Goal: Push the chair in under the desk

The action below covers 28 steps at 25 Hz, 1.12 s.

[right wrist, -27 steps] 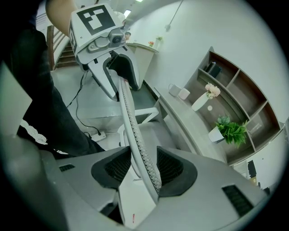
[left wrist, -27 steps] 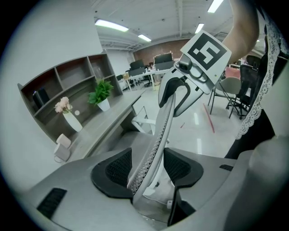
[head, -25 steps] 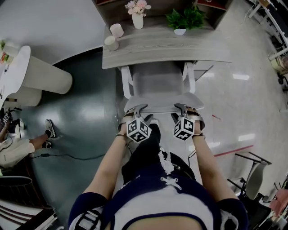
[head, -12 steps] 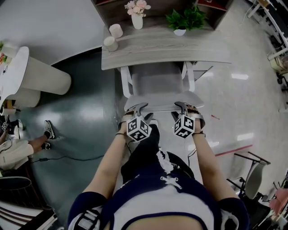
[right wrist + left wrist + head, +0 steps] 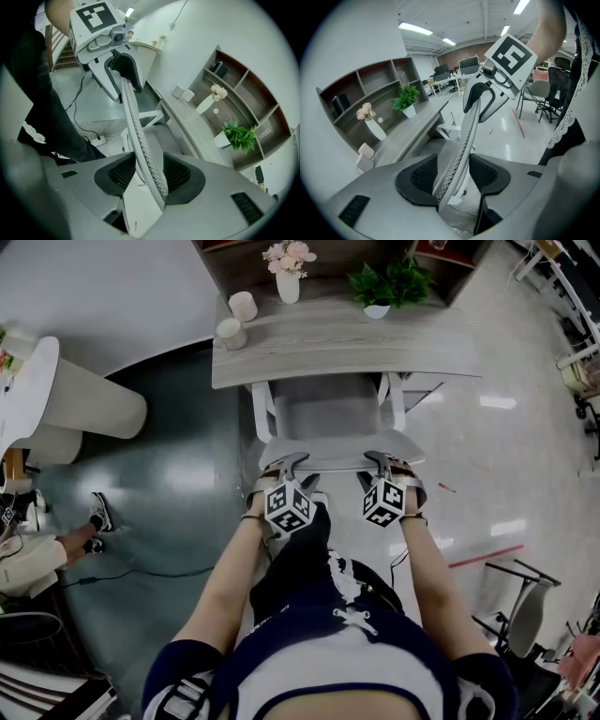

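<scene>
In the head view a white-framed chair (image 5: 328,418) stands with its seat partly beneath the grey wooden desk (image 5: 337,338). Its curved backrest top (image 5: 333,448) faces me. My left gripper (image 5: 281,470) and right gripper (image 5: 386,465) clamp that top edge side by side, each shut on it. In the left gripper view the mesh backrest edge (image 5: 461,140) runs up between my jaws (image 5: 453,173) to the right gripper (image 5: 485,96). The right gripper view shows the same edge (image 5: 136,126) between its jaws (image 5: 151,176), with the left gripper (image 5: 117,70) beyond.
The desk holds a flower vase (image 5: 288,273), a potted plant (image 5: 380,287) and two pale cylinders (image 5: 236,317). A white round table (image 5: 56,390) and a seated person's foot (image 5: 98,512) are at left. A floor cable (image 5: 141,568) and another chair (image 5: 530,606) lie nearby.
Both grippers and the backrest have edged slightly toward the desk. The grip on the chair is unchanged.
</scene>
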### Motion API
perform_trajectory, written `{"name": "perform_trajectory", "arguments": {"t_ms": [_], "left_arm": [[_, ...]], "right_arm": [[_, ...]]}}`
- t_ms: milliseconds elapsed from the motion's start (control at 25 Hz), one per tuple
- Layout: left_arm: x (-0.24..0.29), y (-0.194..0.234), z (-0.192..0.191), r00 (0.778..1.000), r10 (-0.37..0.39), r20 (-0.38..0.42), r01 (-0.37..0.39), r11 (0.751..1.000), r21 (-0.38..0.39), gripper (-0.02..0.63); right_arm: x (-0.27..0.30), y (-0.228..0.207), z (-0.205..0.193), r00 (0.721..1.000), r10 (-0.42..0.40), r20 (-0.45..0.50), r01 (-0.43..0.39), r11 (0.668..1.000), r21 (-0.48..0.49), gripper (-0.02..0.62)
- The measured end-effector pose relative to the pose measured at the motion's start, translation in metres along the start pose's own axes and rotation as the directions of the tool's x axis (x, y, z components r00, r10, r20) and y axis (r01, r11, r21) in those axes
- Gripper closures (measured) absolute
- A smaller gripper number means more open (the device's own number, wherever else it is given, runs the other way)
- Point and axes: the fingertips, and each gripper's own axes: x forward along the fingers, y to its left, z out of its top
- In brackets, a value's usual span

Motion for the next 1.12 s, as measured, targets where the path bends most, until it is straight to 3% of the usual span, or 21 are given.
{"name": "perform_trajectory", "arguments": {"t_ms": [1120], "left_arm": [[0.018,0.045,0.008,1.0,-0.006,0.028,0.005,1.0,0.022,0.399]], "right_arm": [[0.027,-0.044,0.008,0.999,-0.017,-0.038,0.018,1.0,0.009,0.426]]}}
